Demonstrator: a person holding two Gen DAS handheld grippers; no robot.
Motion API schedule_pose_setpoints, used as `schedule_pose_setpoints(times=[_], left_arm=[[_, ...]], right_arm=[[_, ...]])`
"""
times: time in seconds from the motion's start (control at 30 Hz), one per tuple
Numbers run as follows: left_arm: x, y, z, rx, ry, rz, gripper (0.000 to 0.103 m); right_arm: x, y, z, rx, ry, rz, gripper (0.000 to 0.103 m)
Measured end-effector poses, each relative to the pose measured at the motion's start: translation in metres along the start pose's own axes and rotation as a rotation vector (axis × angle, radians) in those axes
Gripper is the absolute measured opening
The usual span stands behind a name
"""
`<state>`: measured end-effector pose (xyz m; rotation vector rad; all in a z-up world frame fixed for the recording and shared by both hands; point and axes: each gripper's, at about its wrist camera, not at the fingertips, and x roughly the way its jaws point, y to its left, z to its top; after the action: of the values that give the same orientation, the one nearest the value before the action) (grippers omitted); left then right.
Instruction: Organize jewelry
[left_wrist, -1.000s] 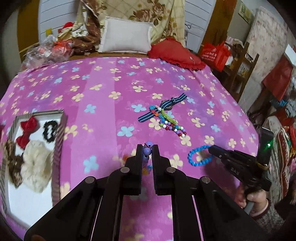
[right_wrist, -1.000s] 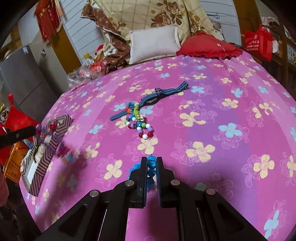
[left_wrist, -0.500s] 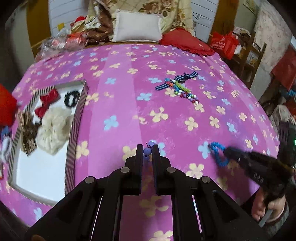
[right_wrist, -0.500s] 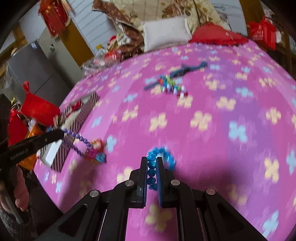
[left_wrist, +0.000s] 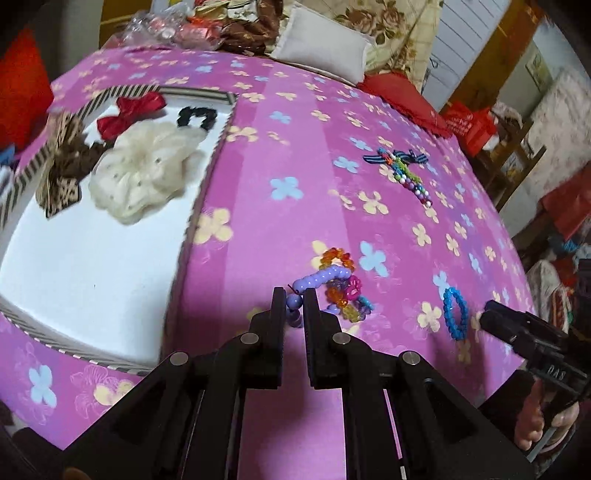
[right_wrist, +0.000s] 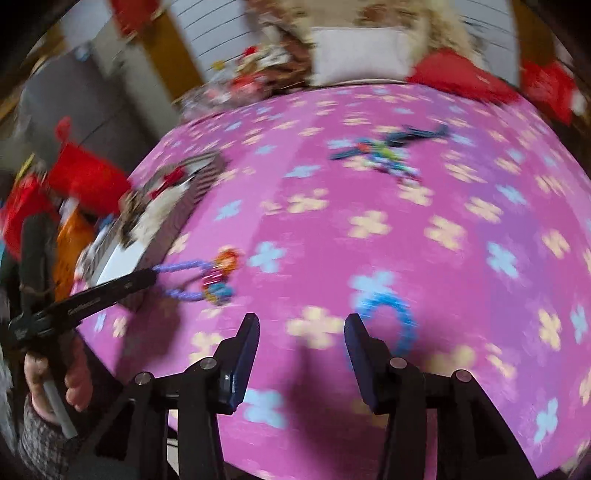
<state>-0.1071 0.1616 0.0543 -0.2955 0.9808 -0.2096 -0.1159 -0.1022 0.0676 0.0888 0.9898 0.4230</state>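
Note:
My left gripper (left_wrist: 294, 295) is shut on a purple bead necklace (left_wrist: 320, 277) with orange, pink and blue charms (left_wrist: 345, 291), held just right of the striped box (left_wrist: 201, 173). It also shows in the blurred right wrist view (right_wrist: 184, 266). My right gripper (right_wrist: 301, 325) is open and empty. A blue bead bracelet (left_wrist: 455, 313) lies loose on the pink flowered cloth, just right of the right gripper (right_wrist: 391, 321). A multicoloured bead strand (left_wrist: 408, 179) on a striped ribbon (left_wrist: 402, 157) lies farther back.
The box holds a cream scrunchie (left_wrist: 144, 173), a red bow (left_wrist: 129, 112), a black scrunchie (left_wrist: 195, 117) and a brown bow (left_wrist: 62, 162). A white pillow (left_wrist: 325, 55) and red cushion (left_wrist: 402, 96) lie at the bed's far end. Furniture and red bags crowd the right.
My right gripper has opened and let the blue bracelet drop onto the cloth. My left gripper has carried the purple necklace closer to the striped box.

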Motion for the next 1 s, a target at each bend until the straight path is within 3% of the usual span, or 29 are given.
schedule_pose_setpoints(times=[0.13, 0.33, 0.53, 0.63, 0.7, 0.87, 1.0], left_arm=[[0.001, 0.016, -0.003, -0.028, -0.009, -0.042, 0.008], [0.011, 0.023, -0.008, -0.025, 0.01, -0.083, 0.008], [0.02, 0.017, -0.011, -0.004, 0.036, -0.118, 0.008], [0.022, 0.015, -0.013, 0.011, 0.042, -0.128, 0.008], [0.023, 0.013, -0.014, 0.019, 0.047, -0.13, 0.008], [0.026, 0.01, -0.015, 0.028, 0.049, -0.128, 0.008], [0.026, 0.013, -0.015, 0.013, 0.054, -0.133, 0.008]], right_arm=[[0.039, 0.047, 0.011, -0.123, 0.054, 0.004, 0.046], [0.081, 0.064, 0.045, -0.054, 0.113, 0.076, 0.035], [0.122, 0.07, 0.067, -0.036, 0.179, -0.015, 0.032], [0.136, 0.081, 0.063, -0.095, 0.194, -0.061, 0.024], [0.136, 0.091, 0.059, -0.157, 0.19, -0.071, 0.008], [0.115, 0.093, 0.063, -0.122, 0.135, -0.021, 0.008], [0.059, 0.088, 0.077, -0.054, 0.018, 0.042, 0.008]])
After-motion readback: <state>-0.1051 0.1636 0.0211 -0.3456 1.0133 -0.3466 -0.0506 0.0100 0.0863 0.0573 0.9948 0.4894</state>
